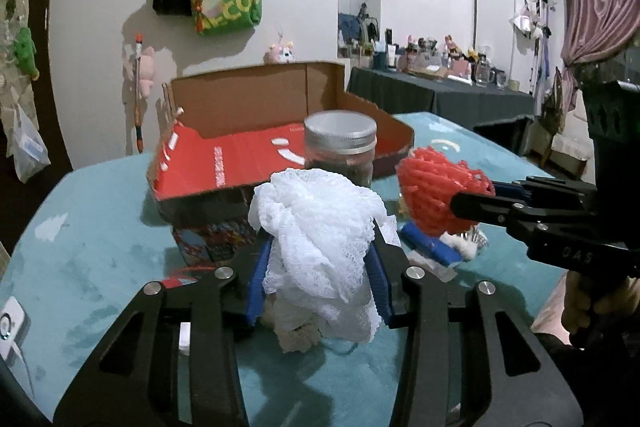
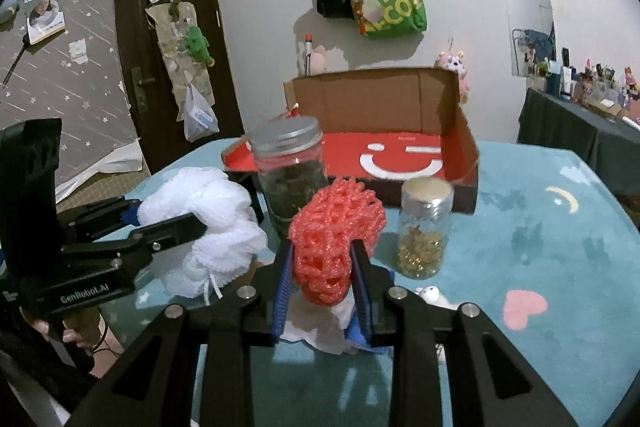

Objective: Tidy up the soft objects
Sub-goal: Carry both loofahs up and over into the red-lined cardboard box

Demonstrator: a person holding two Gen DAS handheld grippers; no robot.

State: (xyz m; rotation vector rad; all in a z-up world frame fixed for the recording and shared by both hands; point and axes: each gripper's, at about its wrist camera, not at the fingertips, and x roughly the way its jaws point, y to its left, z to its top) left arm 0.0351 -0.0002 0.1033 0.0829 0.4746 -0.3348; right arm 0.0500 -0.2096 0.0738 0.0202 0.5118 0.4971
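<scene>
A white mesh puff (image 1: 320,219) bulges between the blue pads of my left gripper (image 1: 320,243), which is shut on it just above the teal tabletop (image 1: 100,227). In the right wrist view the same puff (image 2: 216,227) sits in the left gripper (image 2: 168,217) at the left. A red foam net (image 2: 336,223) is pinched in my right gripper (image 2: 322,251), shut on it. The left wrist view shows that net (image 1: 436,183) and the right gripper (image 1: 444,223) at the right. Behind both lies an open red cardboard box (image 2: 468,147).
A glass jar with a metal lid and dark contents (image 2: 290,167) stands at the box's front edge. A smaller jar of gold bits (image 2: 424,231) stands right of the red net. A small white plush (image 2: 430,295) and a beige plush (image 1: 298,335) lie on the cloth. A hand (image 2: 80,335) holds the left gripper.
</scene>
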